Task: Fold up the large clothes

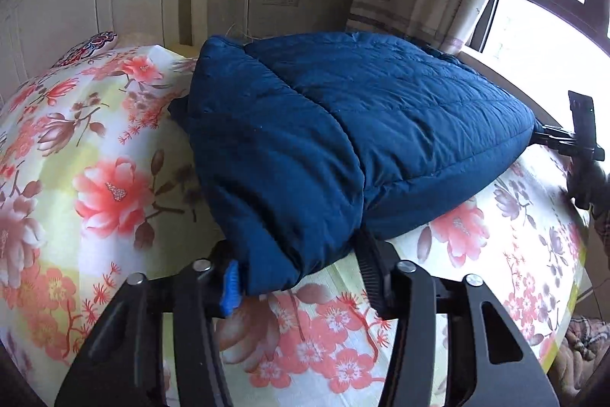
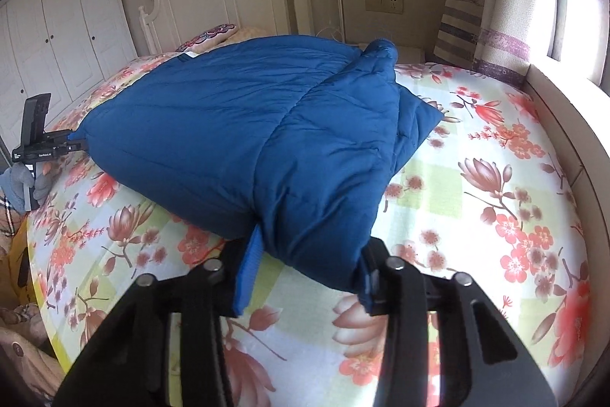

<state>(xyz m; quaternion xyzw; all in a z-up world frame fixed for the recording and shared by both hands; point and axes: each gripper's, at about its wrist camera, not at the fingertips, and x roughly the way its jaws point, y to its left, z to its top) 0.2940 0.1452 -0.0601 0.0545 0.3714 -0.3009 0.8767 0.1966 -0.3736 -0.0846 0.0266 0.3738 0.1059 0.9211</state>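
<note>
blue padded jacket (image 2: 244, 124) lies folded on the floral bedsheet (image 2: 495, 178) (headboard behind); left gripper (image 1: 301, 277) and right gripper (image 2: 309, 277) each pinch a near corner.

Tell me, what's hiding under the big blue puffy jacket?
Under the blue jacket you can see only the flowery bedsheet spreading out around it. Whatever lies beneath its middle is covered, so I cannot tell. Both grippers pinch its near corners.

A puffy dark-blue quilted jacket (image 1: 343, 124) lies partly folded on the flowered bed, one sleeve doubled over its body.
</note>
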